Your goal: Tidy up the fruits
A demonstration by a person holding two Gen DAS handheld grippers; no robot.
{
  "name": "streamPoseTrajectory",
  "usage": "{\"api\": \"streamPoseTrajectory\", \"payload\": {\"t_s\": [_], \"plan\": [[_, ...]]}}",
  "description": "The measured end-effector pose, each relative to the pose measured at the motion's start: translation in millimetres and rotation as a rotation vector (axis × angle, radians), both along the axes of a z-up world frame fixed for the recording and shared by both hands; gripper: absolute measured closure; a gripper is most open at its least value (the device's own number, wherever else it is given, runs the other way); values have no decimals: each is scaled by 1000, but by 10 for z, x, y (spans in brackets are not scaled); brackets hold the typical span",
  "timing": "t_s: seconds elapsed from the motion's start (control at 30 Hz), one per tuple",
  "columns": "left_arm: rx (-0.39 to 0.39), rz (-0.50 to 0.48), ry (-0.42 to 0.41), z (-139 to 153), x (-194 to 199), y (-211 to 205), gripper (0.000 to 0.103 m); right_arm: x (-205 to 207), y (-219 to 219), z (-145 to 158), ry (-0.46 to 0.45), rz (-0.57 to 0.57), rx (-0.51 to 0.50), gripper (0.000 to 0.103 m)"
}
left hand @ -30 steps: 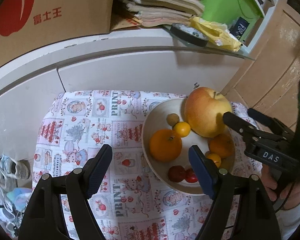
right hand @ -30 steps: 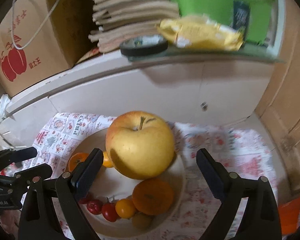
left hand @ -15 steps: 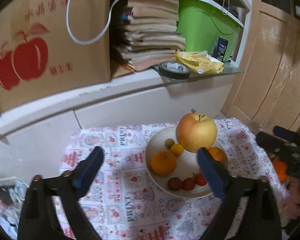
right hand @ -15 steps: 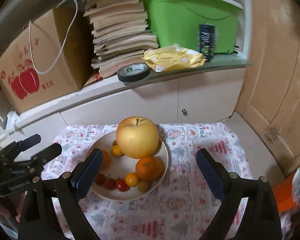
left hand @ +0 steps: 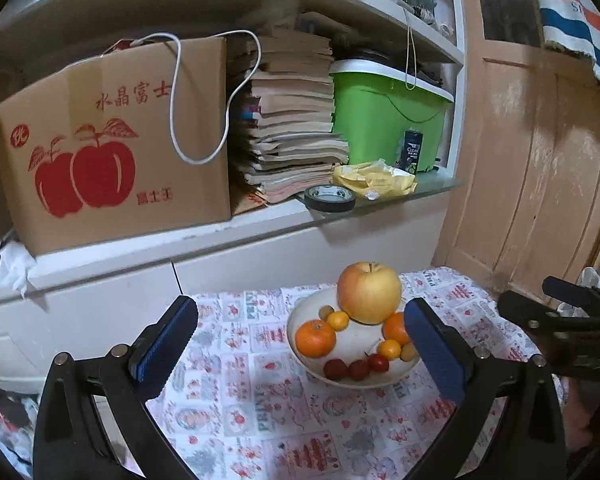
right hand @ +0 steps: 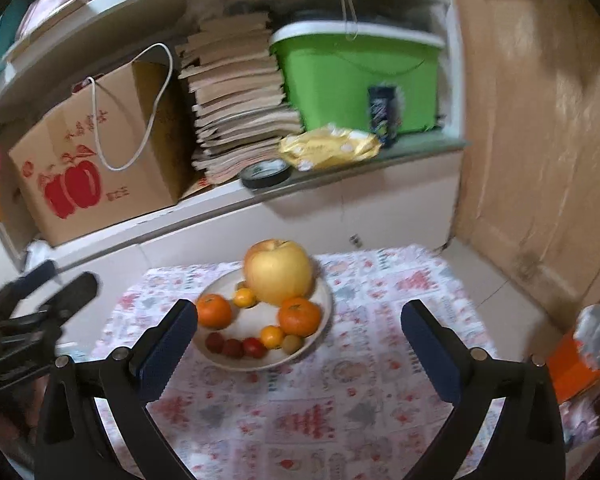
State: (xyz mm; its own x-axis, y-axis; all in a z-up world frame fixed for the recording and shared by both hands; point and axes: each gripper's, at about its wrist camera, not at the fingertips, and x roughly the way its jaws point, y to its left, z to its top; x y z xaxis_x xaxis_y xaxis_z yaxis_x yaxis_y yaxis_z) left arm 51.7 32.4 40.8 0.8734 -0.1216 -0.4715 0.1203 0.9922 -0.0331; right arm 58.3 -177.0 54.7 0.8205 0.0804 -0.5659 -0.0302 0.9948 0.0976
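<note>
A cream bowl [left hand: 300, 318] [right hand: 324, 312] stands on a small table with a printed cloth [left hand: 240, 400] [right hand: 340, 400]. It holds a big yellow-red apple [left hand: 369, 292] [right hand: 278, 270], two oranges [left hand: 315, 338] [right hand: 299, 316], small kumquats and several small red fruits [left hand: 356, 368] [right hand: 232, 346]. My left gripper [left hand: 300, 352] is open and empty, held back from the bowl. My right gripper [right hand: 298, 348] is open and empty, also back from the bowl; it shows at the right of the left wrist view [left hand: 560, 312].
Behind the table is a white ledge with a cardboard apple box [left hand: 112, 152], a stack of papers [left hand: 292, 132], a green tub [left hand: 384, 116], a tape roll [left hand: 330, 198] and a yellow packet [left hand: 374, 178]. A wooden door [left hand: 540, 180] stands to the right.
Both grippers have pulled back and up from the bowl, so the bowl and fruit look smaller and the shelf above has come into view. Both stay open and empty.
</note>
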Motion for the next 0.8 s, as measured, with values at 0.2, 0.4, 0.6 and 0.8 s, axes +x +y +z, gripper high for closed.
{"api": "streamPoseTrajectory", "payload": {"t_s": [0.2,0.4,0.6,0.8], "plan": [[50,62,-74,-296,-48,-46,0,66,58,-282,-54,-36,0,0],[153,55,-153,-549,-67,-243,0,158,124,-652,-83,-80,-3,0],[175,53,-165,-684,-70,-332,0,133,207,-780,-177,-62,-98,0],[227,62,-153,-903,-13,-349,0,165,217,-856,-185,-36,-108,0]]}}
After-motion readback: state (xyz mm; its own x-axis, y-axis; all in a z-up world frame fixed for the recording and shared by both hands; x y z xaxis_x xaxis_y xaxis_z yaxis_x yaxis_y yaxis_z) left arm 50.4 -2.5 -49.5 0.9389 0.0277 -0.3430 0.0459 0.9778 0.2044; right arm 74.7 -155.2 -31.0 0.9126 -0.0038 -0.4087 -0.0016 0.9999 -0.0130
